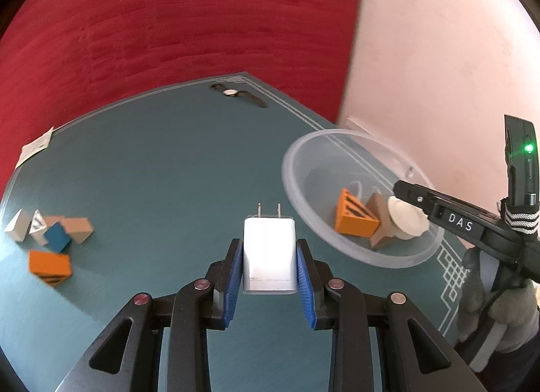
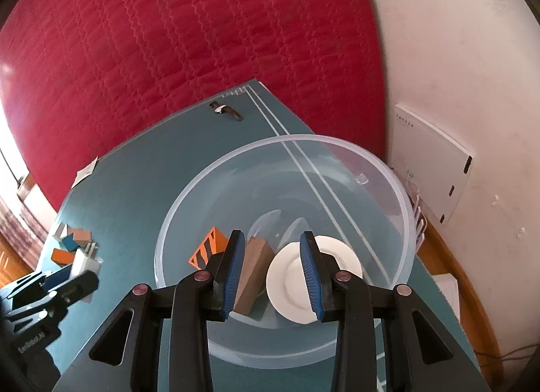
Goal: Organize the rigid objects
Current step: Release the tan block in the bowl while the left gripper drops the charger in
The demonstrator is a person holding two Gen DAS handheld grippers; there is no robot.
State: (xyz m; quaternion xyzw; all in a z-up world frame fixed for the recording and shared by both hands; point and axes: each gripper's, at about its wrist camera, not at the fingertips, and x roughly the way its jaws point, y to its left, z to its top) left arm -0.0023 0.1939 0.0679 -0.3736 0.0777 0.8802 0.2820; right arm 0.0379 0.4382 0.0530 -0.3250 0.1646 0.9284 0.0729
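My left gripper (image 1: 269, 242) is shut on a white plug charger (image 1: 269, 257), prongs pointing away, held above the teal mat. To its right stands a clear plastic bowl (image 1: 337, 133) holding an orange wedge (image 1: 354, 219), a brown block (image 1: 378, 209) and a white disc (image 1: 406, 218). My right gripper (image 2: 271, 236) hangs over the bowl (image 2: 297, 138) with its pads apart. The brown block (image 2: 254, 270) and white disc (image 2: 287, 277) lie below them in the bowl, neither pressed. The orange wedge (image 2: 206, 250) lies left of the fingers.
A cluster of loose blocks sits at the mat's left: a blue one (image 1: 57, 236), an orange one (image 1: 49, 265), tan and white ones. A wristwatch (image 1: 233, 92) lies at the far edge, a paper card (image 1: 35, 147) at far left. A red quilt and a pink wall lie behind.
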